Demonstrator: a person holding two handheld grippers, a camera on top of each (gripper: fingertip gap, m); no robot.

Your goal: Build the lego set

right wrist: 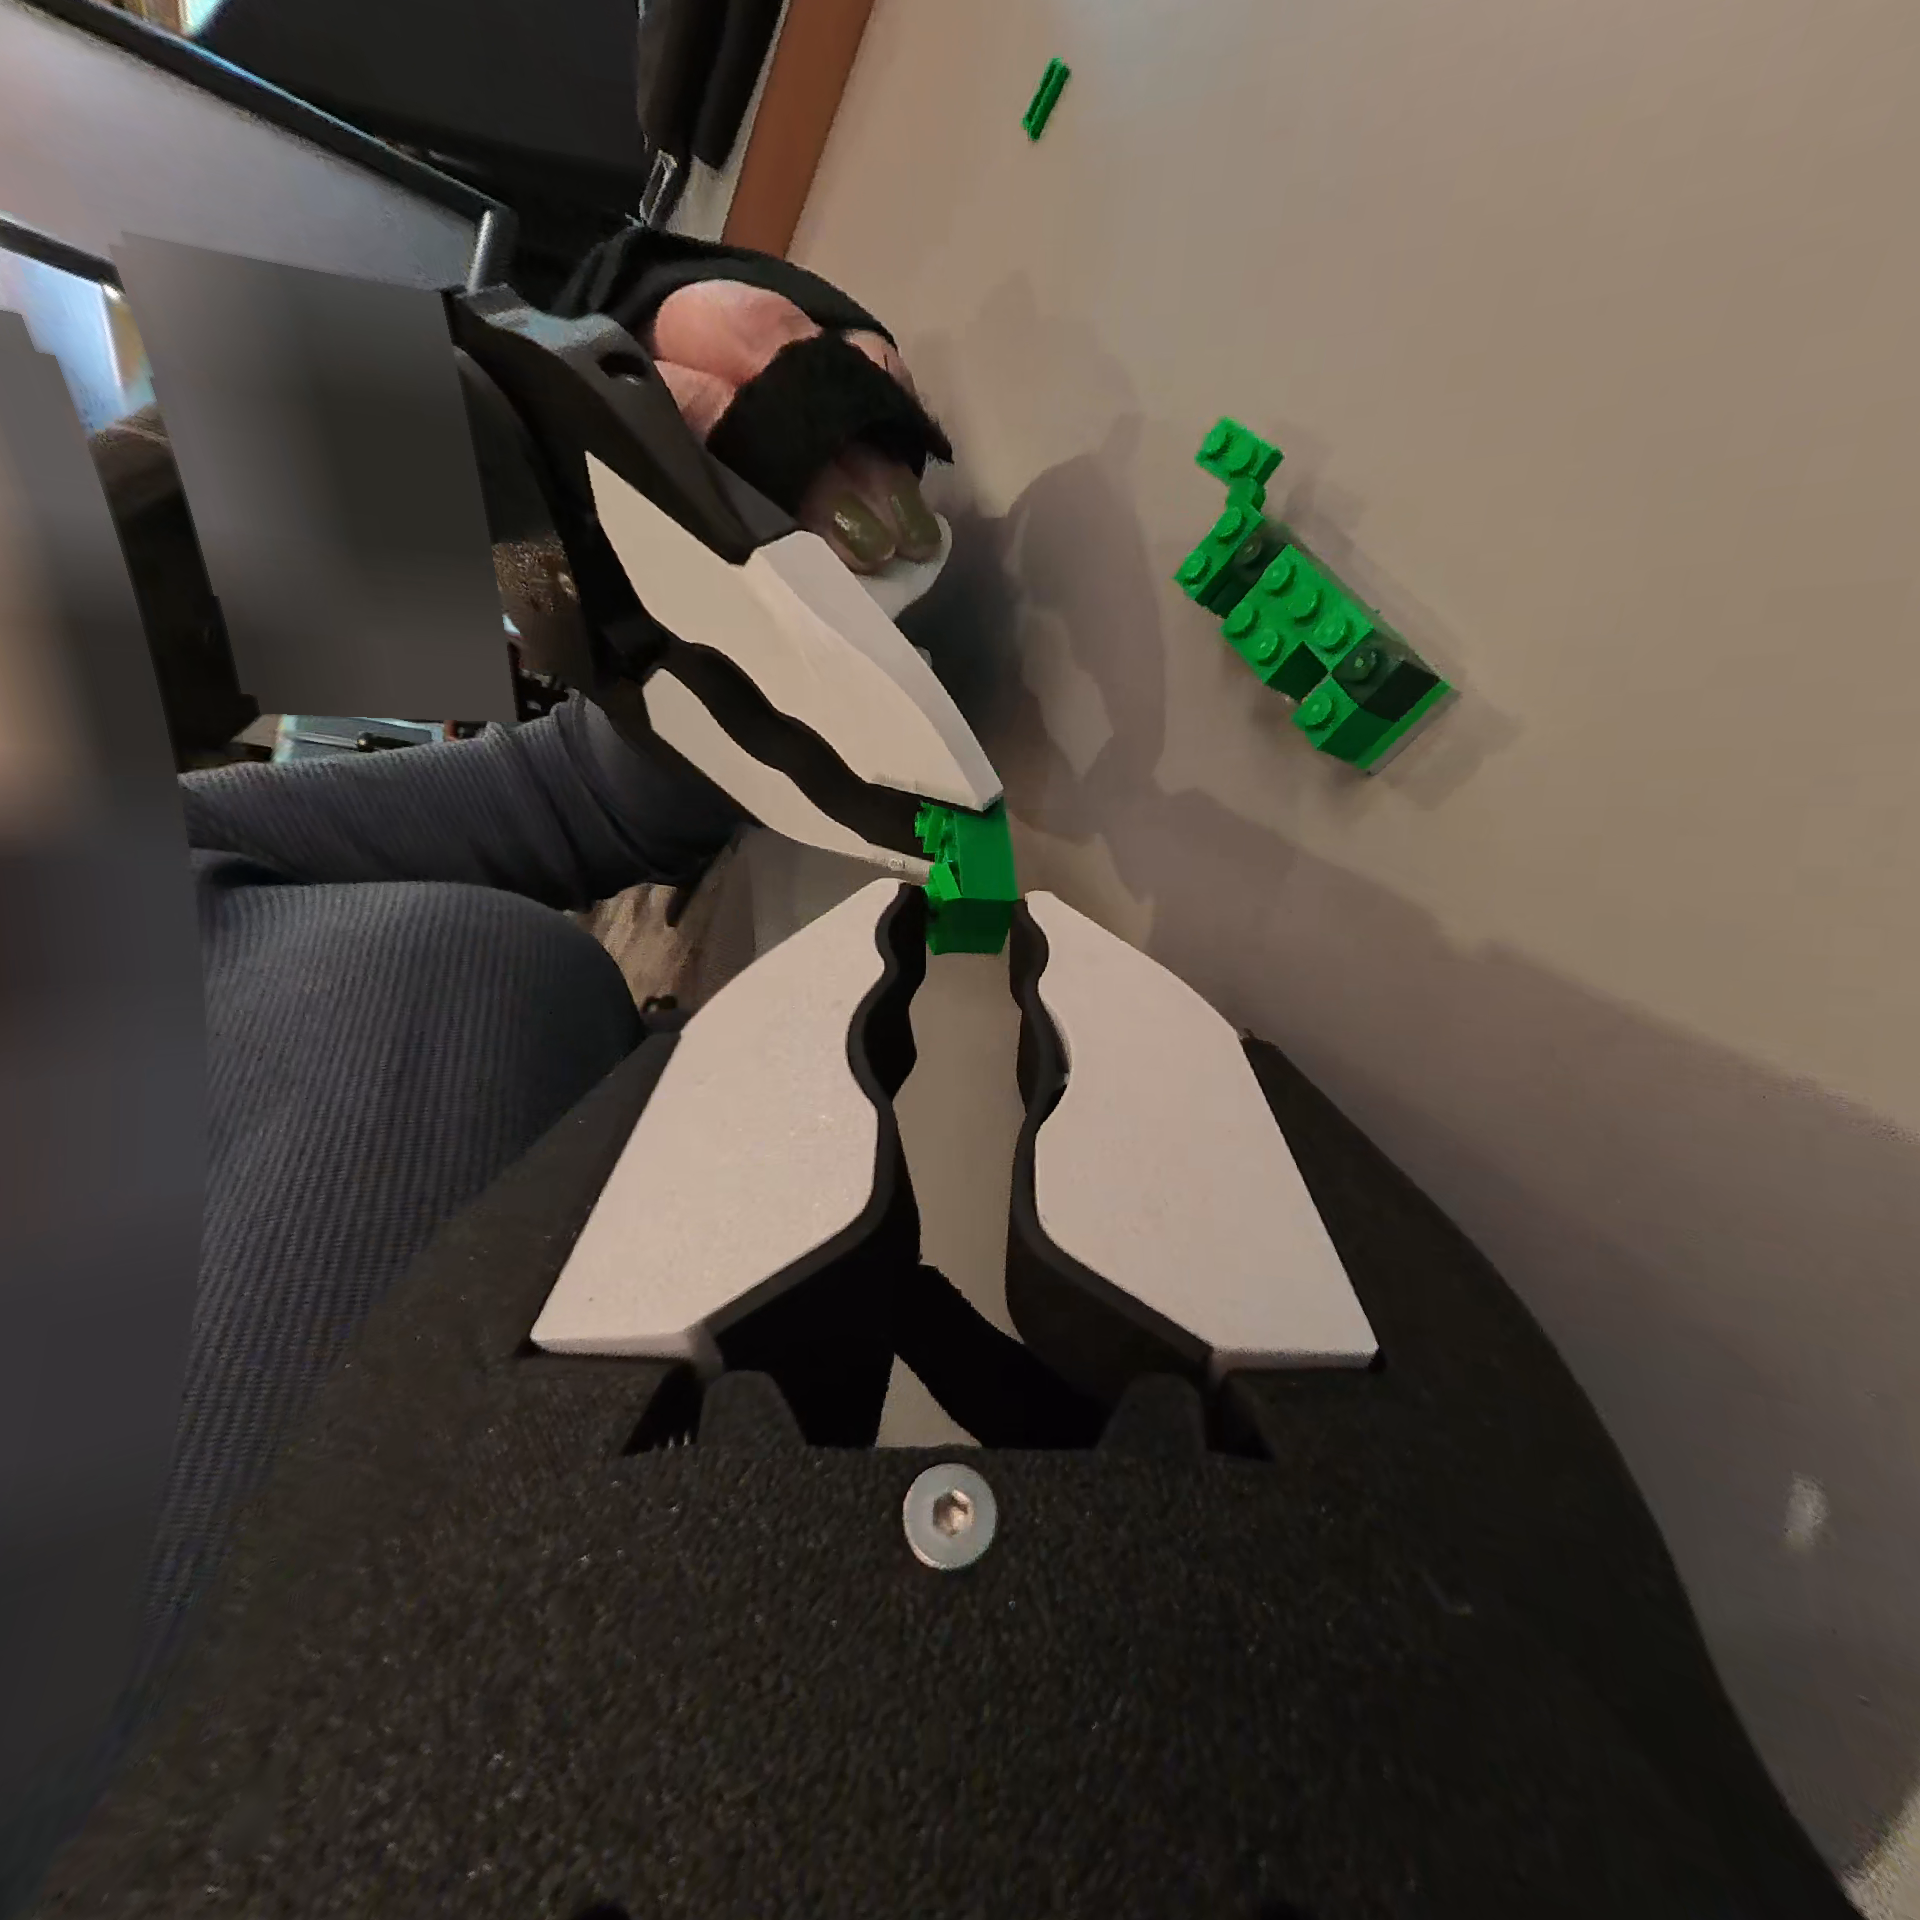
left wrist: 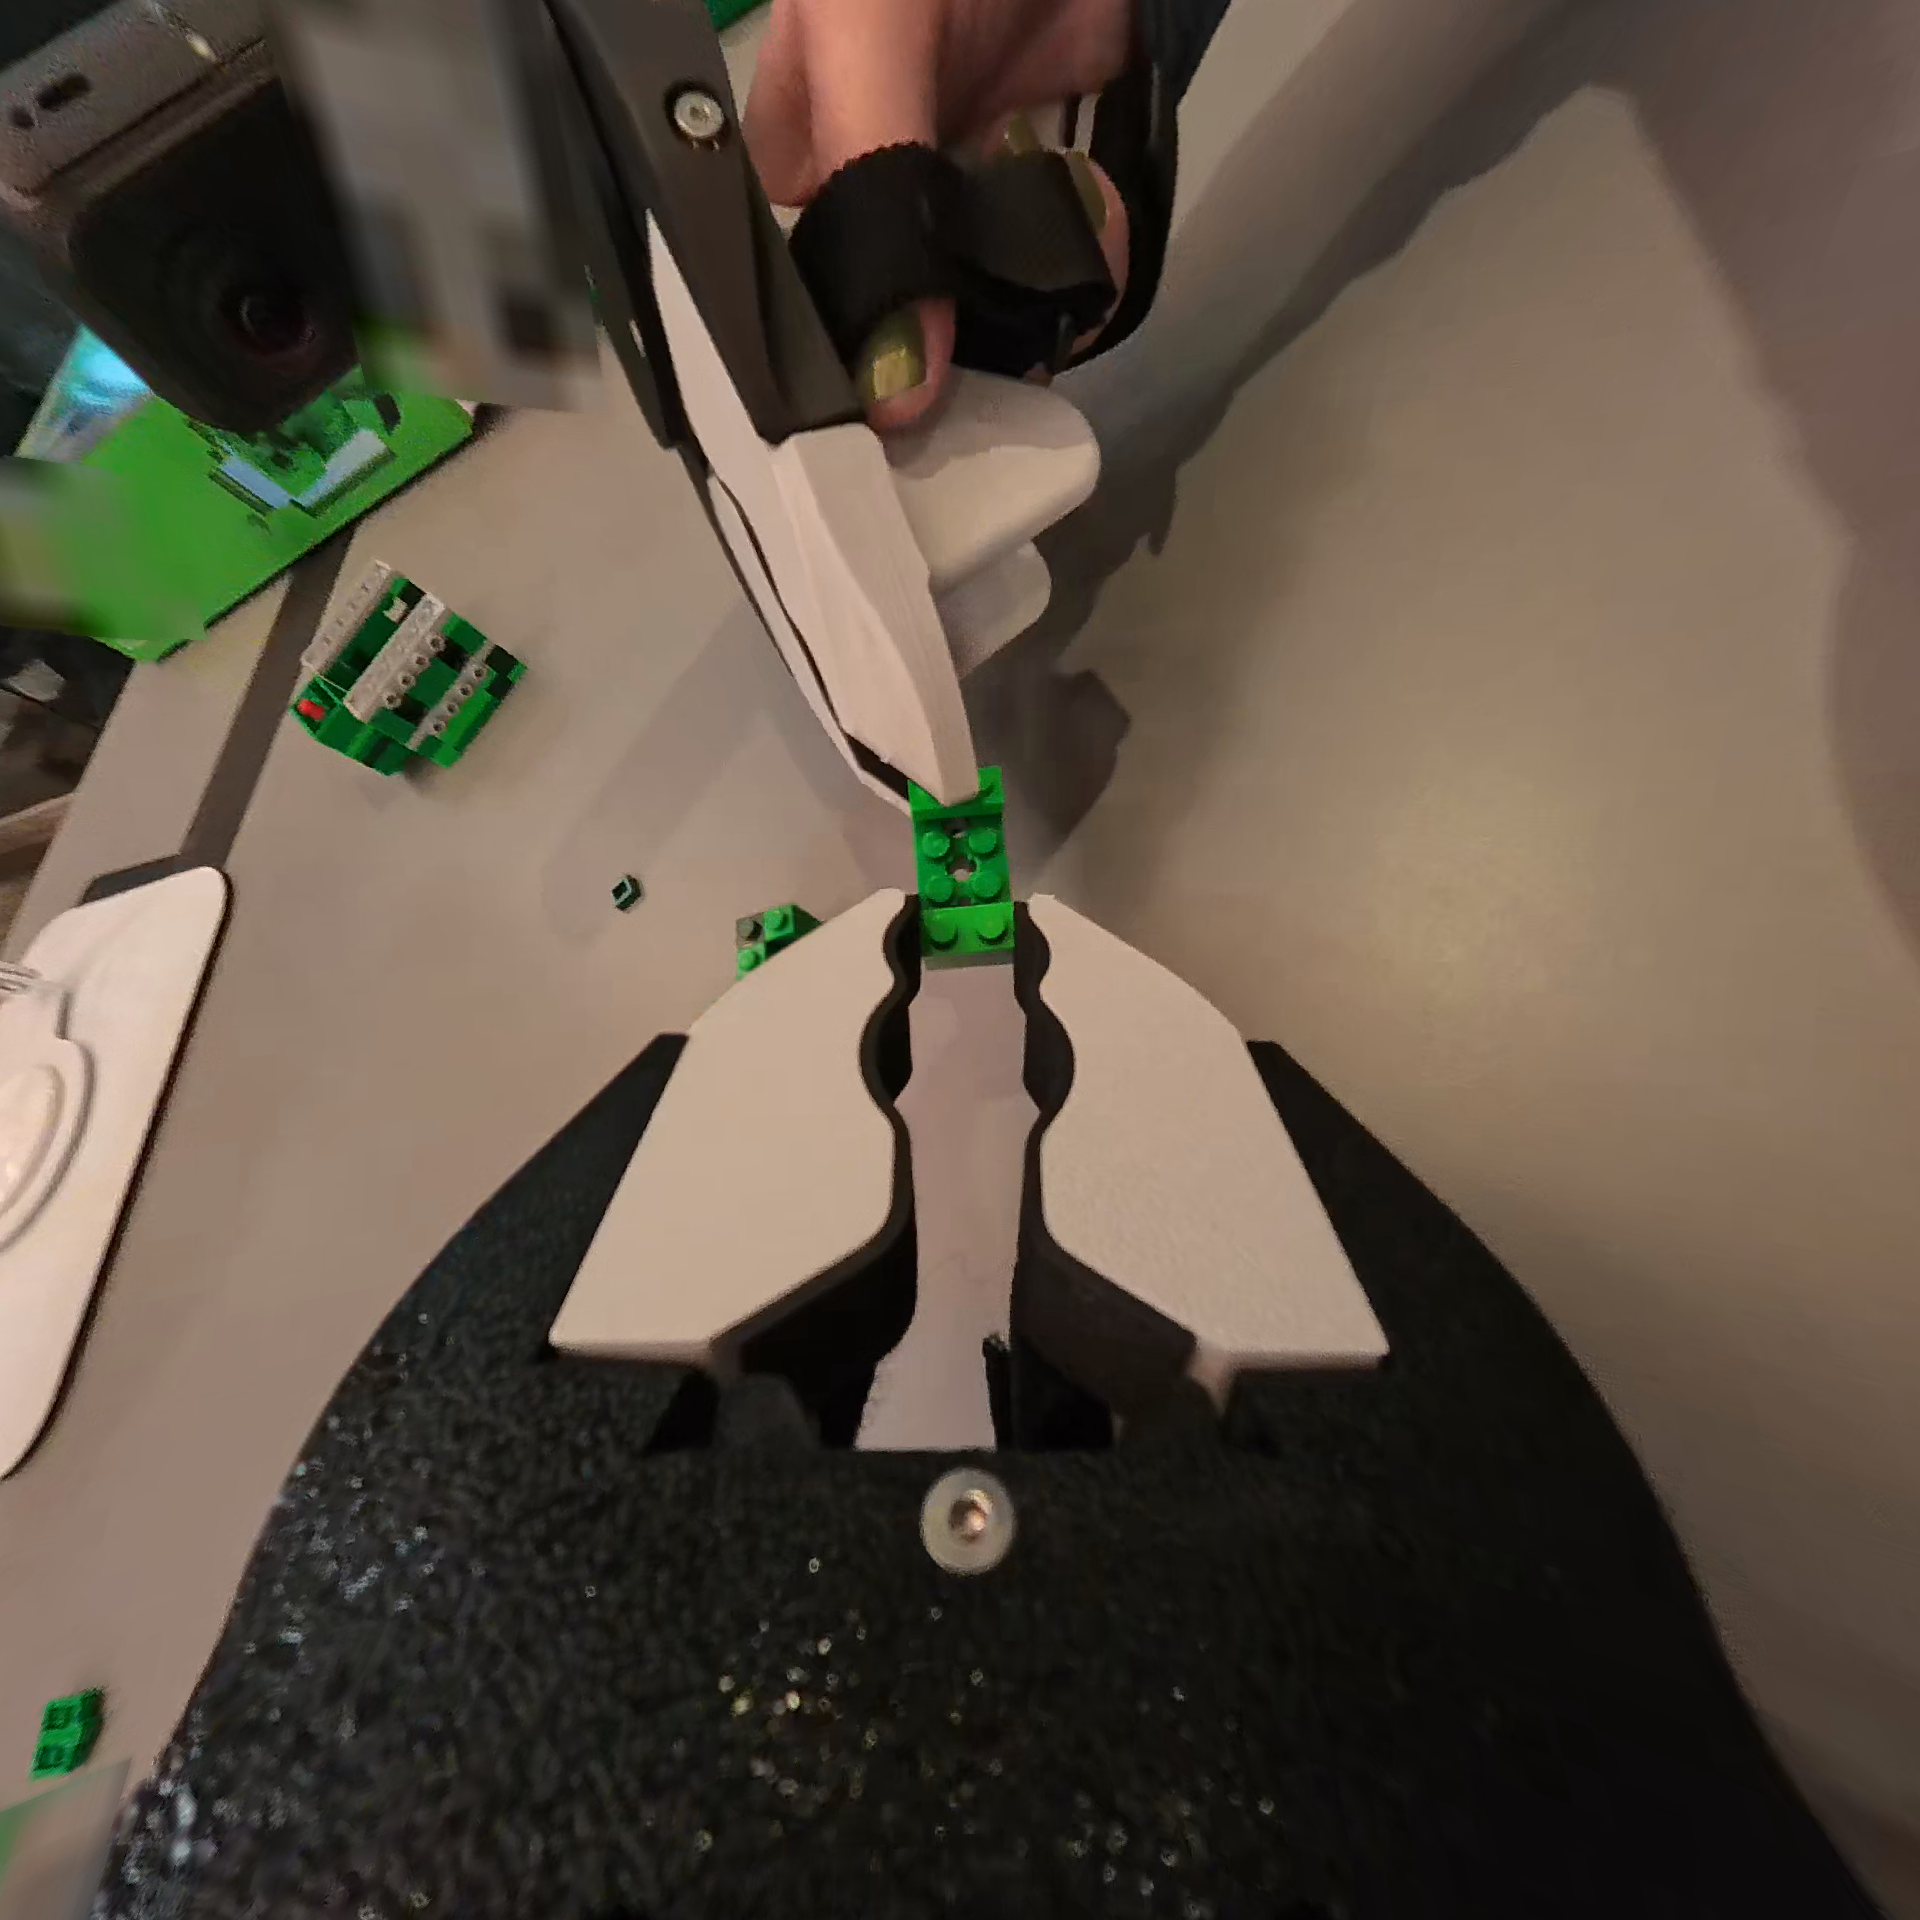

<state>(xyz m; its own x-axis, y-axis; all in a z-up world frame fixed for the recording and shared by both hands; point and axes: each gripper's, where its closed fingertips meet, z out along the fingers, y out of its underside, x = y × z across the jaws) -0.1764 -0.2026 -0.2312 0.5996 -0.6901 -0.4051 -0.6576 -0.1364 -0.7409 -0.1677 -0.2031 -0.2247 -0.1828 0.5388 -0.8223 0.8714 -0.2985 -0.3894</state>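
In the left wrist view my left gripper (left wrist: 966, 920) is shut on the near end of a small green lego assembly (left wrist: 961, 862), a studded plate with a short brick at its near end, held above the grey table (left wrist: 1455, 831). My right gripper (left wrist: 951, 795) comes down from above and is shut on its far end. In the right wrist view my right gripper (right wrist: 961, 904) pinches the green lego assembly (right wrist: 971, 883), and my left gripper (right wrist: 951, 826) clamps its other end from the upper left. I cannot tell whether the two green parts are fully pressed together.
A part-built green, grey and black model (left wrist: 405, 675) lies at the left, with a green booklet (left wrist: 239, 499) behind it. Loose pieces lie nearby: a dark stud (left wrist: 623, 890), a small green cluster (left wrist: 769, 935), a green bit (left wrist: 68, 1745). A larger green assembly (right wrist: 1309, 613) and a thin green plate (right wrist: 1044, 99) lie on the table.
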